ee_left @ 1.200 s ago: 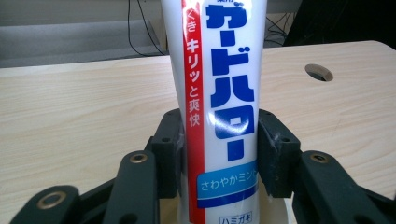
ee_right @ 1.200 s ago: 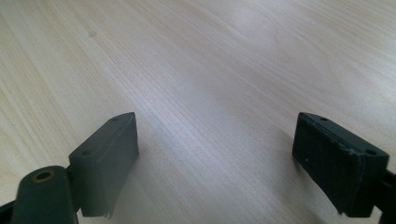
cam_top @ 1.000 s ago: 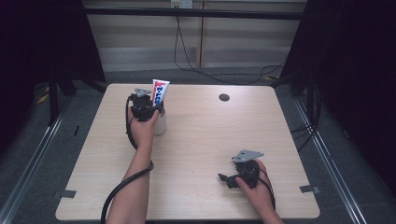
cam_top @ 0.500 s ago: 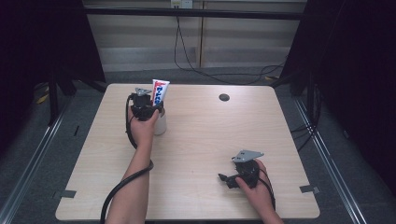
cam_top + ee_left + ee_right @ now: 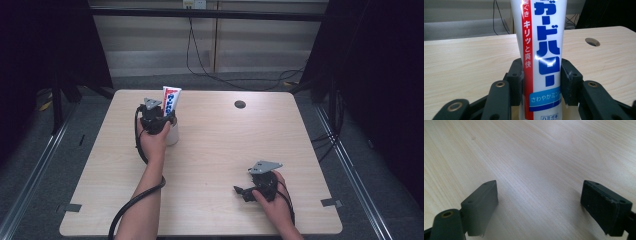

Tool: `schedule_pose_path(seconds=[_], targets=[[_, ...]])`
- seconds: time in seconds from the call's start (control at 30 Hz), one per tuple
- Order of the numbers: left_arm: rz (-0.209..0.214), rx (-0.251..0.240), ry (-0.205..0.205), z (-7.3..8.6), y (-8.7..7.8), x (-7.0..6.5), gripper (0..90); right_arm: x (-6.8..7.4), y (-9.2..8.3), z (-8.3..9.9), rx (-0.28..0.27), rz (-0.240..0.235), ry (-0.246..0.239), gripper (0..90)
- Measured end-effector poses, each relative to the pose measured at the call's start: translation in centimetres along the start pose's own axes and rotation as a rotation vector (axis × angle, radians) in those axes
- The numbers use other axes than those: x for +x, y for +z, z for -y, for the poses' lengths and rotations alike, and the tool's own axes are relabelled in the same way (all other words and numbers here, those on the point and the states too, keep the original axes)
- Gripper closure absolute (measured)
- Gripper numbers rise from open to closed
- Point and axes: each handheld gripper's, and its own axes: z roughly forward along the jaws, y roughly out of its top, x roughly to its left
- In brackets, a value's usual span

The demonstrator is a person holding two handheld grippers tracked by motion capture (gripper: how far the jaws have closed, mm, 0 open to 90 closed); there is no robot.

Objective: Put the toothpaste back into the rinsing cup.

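A white toothpaste tube (image 5: 170, 101) with blue and red lettering stands upright in a white cup (image 5: 172, 135) at the far left of the wooden table (image 5: 220, 145). My left gripper (image 5: 163, 120) is shut on the tube. In the left gripper view both black pads (image 5: 516, 82) press the sides of the tube (image 5: 540, 45) near its lower end. Down at the near right my right gripper (image 5: 241, 191) lies low over the tabletop, pointing left. In the right gripper view it (image 5: 539, 202) stands open, with bare wood between the pads.
A dark round hole (image 5: 240, 104) sits in the tabletop at the far right of centre, and the left gripper view has this hole (image 5: 592, 41) too. Black cables (image 5: 200, 60) run over the floor behind the table. Metal rails flank both table sides.
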Motion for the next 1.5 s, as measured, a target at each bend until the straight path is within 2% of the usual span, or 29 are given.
schedule_pose_path(seconds=[0.1,0.17,0.3,0.5,0.63,0.8,0.87,1.0,1.13,1.23,1.33,1.37,1.4,1.5], targets=[[-0.004,-0.007,0.011,0.2,0.0,-0.1,58.7,0.0,0.0,0.0,0.0,0.0,0.0,14.1],[-0.003,-0.005,0.003,0.2,0.0,0.0,58.2,0.0,0.0,0.0,0.0,0.0,0.0,14.1],[-0.007,0.024,0.022,-0.1,0.0,0.0,56.6,0.0,0.0,0.0,0.0,0.0,0.0,14.1],[-0.005,0.043,0.021,-0.4,0.1,0.0,55.5,0.0,0.0,0.0,0.0,-0.001,0.0,14.1],[-0.002,0.073,0.026,-0.7,0.1,0.1,54.8,0.0,0.0,0.0,0.0,0.0,0.0,14.1],[-0.01,0.087,0.024,-0.8,0.1,0.0,53.1,0.0,0.0,0.0,0.0,-0.001,0.0,14.1],[-0.015,0.094,0.04,-0.8,0.0,-0.1,53.2,0.0,0.0,0.0,0.0,-0.001,0.0,14.1],[-0.02,0.1,0.043,-0.7,-0.1,-0.1,52.0,0.0,0.0,0.0,0.0,-0.001,0.0,14.1],[-0.027,0.16,0.05,-0.3,0.1,0.0,51.5,0.0,0.0,0.0,0.0,-0.001,0.0,14.1],[-0.013,0.13,0.031,0.2,-0.1,0.1,51.2,0.0,0.0,0.0,0.0,-0.001,0.0,14.1],[-0.004,0.085,0.025,-0.4,-0.7,0.1,56.7,0.0,0.0,0.0,0.0,-0.001,0.001,14.1],[-0.004,0.085,0.025,-0.4,-0.7,0.1,56.0,0.0,0.0,0.0,0.0,-0.001,0.001,14.1],[-0.019,0.104,0.048,-1.1,-1.1,0.0,55.2,0.0,0.0,0.0,0.0,-0.001,0.001,14.1],[-0.021,0.12,0.051,-1.4,-1.4,0.2,54.3,0.0,0.0,0.0,0.0,-0.001,0.001,14.0]])
